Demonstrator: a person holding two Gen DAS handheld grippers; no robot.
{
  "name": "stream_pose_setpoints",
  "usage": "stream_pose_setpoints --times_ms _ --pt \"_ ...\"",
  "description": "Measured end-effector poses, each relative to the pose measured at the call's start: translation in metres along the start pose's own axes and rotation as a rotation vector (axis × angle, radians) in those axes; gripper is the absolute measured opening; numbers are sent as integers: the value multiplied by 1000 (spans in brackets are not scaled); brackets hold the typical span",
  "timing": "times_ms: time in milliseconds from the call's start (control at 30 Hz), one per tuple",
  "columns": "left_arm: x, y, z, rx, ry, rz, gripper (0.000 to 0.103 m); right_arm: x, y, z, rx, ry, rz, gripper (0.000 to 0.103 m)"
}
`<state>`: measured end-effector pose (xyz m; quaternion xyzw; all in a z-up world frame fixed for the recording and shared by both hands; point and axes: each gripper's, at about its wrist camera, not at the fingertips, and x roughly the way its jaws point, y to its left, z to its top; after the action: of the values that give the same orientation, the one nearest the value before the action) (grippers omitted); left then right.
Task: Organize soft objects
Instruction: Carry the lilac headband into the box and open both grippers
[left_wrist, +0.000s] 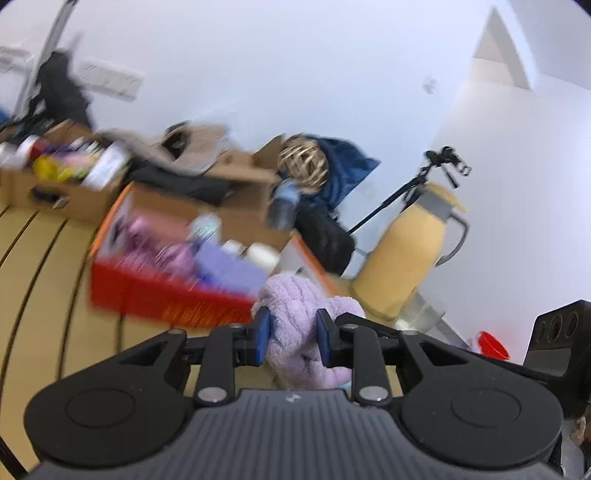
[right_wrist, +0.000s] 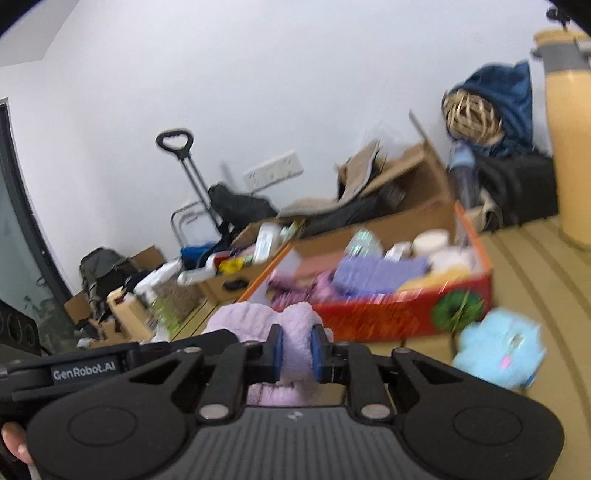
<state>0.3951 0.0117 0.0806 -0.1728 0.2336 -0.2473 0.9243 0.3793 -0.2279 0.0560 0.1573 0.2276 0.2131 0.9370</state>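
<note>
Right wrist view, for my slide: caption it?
Right tool clamps a lilac fleece cloth before the red box, blue plush alongside.

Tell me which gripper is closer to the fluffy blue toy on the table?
Right. The right gripper, shut on the purple towel, has the blue plush toy just beside it. The left gripper grips the same towel, and its view shows no blue toy.

white wall (left_wrist: 295, 74), wooden table (left_wrist: 55, 266) (grooved)

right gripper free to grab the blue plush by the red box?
Probably not yet: the right gripper is shut on the lilac towel. The blue plush lies unobstructed just right of it.
</note>
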Motion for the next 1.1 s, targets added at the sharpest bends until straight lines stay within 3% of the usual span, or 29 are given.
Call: stream_pose_setpoints --times_ms 200,433,533,600,733,867,1000,1100 --pt "102 -2 62 -50 63 -9 27 29 -35 77 -73 -72 -76 15" --pt "241 22 96 -95 209 66 27 143 -107 136 -100 94 -215 15" --pt "281 34 87 -99 275 105 29 185 -118 133 -187 144 -310 16" --pt "298 40 77 -97 355 153 29 212 -122 124 -258 232 -369 16" --pt "299 52 68 -116 390 159 39 230 -116 105 -358 318 -394 17" --pt "286 60 73 -121 386 152 47 228 -124 107 -276 329 -350 24" --pt "242 45 92 -23 325 171 53 207 -113 121 -273 320 -345 33" --pt "183 35 105 45 218 205 62 172 -97 140 -284 264 -327 43"
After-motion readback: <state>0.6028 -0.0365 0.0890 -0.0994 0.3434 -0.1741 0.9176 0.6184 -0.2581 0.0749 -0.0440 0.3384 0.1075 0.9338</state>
